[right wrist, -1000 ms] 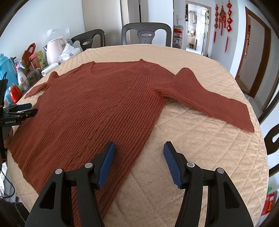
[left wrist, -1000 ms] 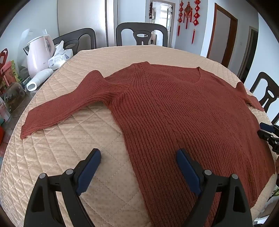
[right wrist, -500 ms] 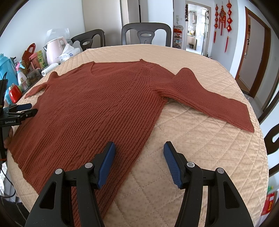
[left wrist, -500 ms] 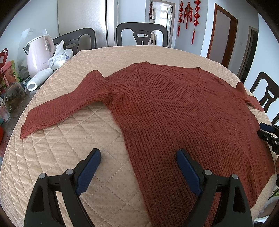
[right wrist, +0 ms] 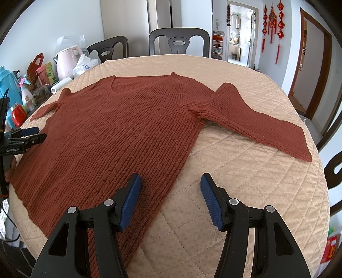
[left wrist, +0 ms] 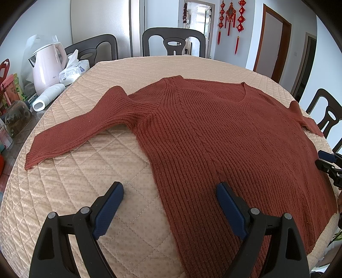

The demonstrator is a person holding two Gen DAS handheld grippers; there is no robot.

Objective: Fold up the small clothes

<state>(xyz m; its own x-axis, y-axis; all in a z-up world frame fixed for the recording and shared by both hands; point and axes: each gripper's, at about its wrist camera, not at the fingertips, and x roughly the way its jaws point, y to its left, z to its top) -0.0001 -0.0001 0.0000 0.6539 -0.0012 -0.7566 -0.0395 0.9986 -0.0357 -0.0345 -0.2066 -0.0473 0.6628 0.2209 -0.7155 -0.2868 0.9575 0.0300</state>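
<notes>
Rust sweater (left wrist: pixel 213 136) flat on quilted table cover (left wrist: pixel 85 171), unfolded, sleeves spread toward 9 and 3 o'clock.
Left gripper (left wrist: pixel 168 205) spread wide, straddling the sweater's side edge at 6 o'clock; right gripper (right wrist: pixel 171 198) likewise wide, holding nothing.

A home dining room; a round table (left wrist: pixel 149 70) under a quilted beige cover is ringed by dark chairs (left wrist: pixel 173 43); a pink kettle (left wrist: pixel 48 66) and tissue pack (left wrist: pixel 73 71) crowd one edge; red tasselled ornaments (left wrist: pixel 232 20) hang by wooden doorways; beyond lies what may be a kitchen (right wrist: pixel 240 46).
</notes>
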